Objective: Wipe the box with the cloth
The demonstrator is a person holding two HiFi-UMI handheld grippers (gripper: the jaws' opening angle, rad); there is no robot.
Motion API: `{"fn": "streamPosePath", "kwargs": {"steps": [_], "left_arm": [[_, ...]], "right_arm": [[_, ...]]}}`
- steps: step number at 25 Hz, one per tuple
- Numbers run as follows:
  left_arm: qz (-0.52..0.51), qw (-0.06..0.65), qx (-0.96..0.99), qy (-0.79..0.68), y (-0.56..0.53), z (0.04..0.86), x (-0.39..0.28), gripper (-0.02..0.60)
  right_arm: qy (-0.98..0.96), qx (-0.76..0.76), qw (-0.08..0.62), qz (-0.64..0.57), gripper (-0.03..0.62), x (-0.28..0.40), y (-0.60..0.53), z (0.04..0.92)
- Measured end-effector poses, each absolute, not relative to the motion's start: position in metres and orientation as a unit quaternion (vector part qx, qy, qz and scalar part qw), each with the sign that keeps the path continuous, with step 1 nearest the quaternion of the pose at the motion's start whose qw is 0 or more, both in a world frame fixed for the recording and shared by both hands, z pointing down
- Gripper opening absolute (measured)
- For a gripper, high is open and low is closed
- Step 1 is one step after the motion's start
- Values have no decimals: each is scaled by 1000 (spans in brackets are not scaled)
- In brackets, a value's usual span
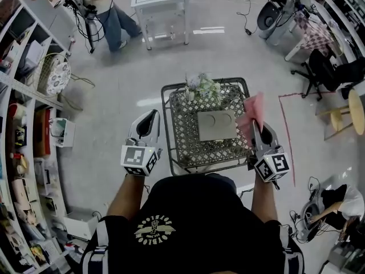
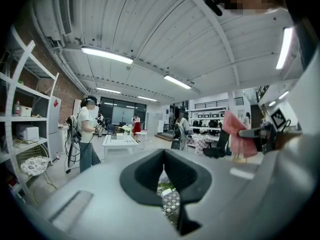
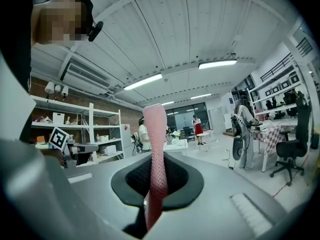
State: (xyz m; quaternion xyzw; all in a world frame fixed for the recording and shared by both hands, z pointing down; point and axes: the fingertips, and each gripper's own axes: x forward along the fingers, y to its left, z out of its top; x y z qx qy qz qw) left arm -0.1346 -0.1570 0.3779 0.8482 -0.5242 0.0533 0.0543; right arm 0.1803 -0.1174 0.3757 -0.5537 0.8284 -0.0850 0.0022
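Pink cloth [image 1: 252, 112]: pinched upright in the right gripper [image 1: 256, 127], raised over the wire basket's [image 1: 165, 113] right side.
Box [image 1: 217, 125]: grey, lying flat in the basket.
Left gripper [image 1: 149, 119]: jaws together, empty, beside the basket.
Progress: cloth in hand; wiping apparently not begun.
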Motion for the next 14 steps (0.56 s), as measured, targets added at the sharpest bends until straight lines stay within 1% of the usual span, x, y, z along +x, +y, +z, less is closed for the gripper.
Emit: {"fn": "streamPosePath", "kwargs": {"steps": [14], "left_arm": [[62,41,818,-570,-144,374,-89,0]], "right_arm": [[861,-501,3,-88,17,224,-139,383]]}}
